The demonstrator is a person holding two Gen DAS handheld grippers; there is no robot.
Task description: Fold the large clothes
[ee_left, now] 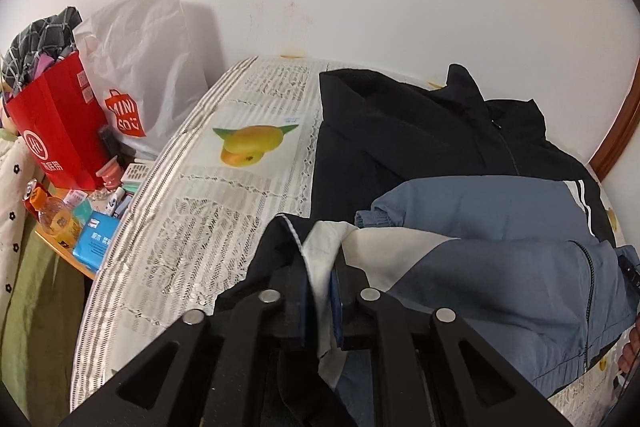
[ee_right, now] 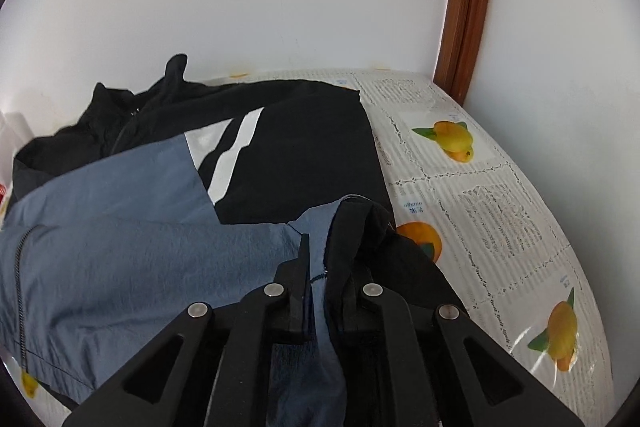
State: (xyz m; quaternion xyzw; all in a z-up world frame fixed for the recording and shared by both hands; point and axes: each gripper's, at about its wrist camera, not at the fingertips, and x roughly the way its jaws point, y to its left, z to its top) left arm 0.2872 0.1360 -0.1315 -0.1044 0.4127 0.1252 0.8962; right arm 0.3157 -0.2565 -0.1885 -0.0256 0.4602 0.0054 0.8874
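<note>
My left hand-held gripper (ee_left: 320,279) is clenched on a bunched edge of the jacket (ee_left: 500,267), white lining and dark cloth pinched between its fingers. My right hand-held gripper (ee_right: 326,267) grasps another edge of it, blue and black fabric. The blue, black and white jacket lies spread on the counter (ee_left: 192,227), which wears a mango-print cloth. At nine o'clock in the left view stands a red bag (ee_left: 60,131).
</note>
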